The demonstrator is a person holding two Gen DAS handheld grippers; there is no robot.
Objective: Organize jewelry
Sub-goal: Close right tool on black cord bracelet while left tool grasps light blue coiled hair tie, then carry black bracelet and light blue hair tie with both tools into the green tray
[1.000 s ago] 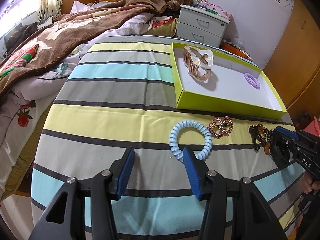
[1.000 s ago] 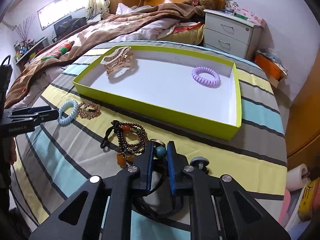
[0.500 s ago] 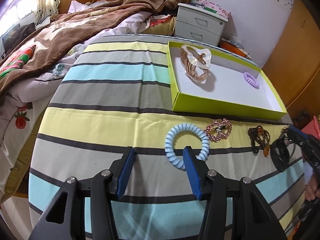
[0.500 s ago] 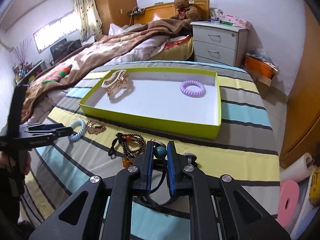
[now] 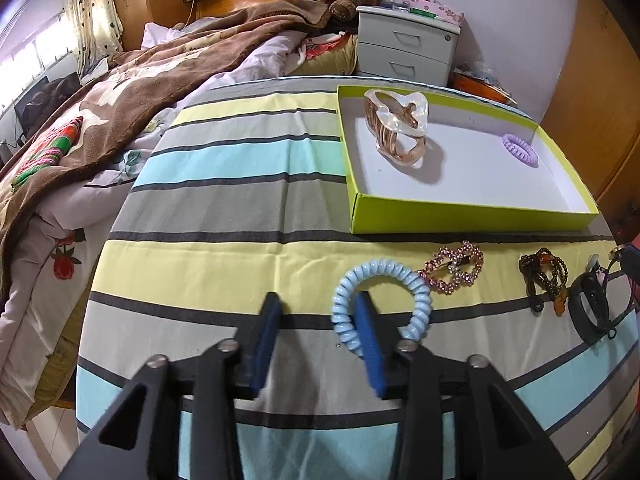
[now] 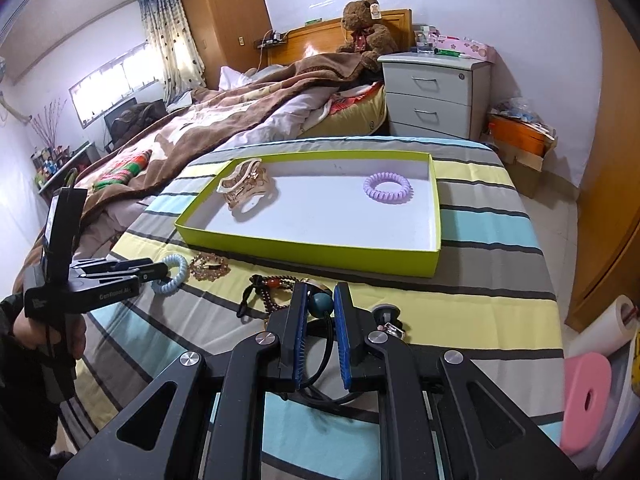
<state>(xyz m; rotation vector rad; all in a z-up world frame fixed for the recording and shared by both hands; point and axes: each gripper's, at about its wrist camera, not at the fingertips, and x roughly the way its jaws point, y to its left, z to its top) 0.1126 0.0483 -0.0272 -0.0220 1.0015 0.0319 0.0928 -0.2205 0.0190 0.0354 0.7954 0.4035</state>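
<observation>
Gripping a teal bead (image 6: 321,302) strung on a black cord (image 6: 325,344), the right gripper (image 6: 320,300) hangs above the striped tablecloth (image 5: 240,208). The left gripper (image 5: 316,308) is spread wide, one finger poked inside the blue coil hair tie (image 5: 382,300). Beside that lie a rhinestone clip (image 5: 454,266) and brown bead bracelets (image 5: 546,276). Behind them, the green tray (image 6: 312,252) holds a claw clip (image 6: 246,184) and a purple coil tie (image 6: 386,188).

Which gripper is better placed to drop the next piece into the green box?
Right. The right gripper already has its jaws around the black cord necklace. The left gripper is open at the blue spiral hair tie, with nothing gripped yet.
</observation>
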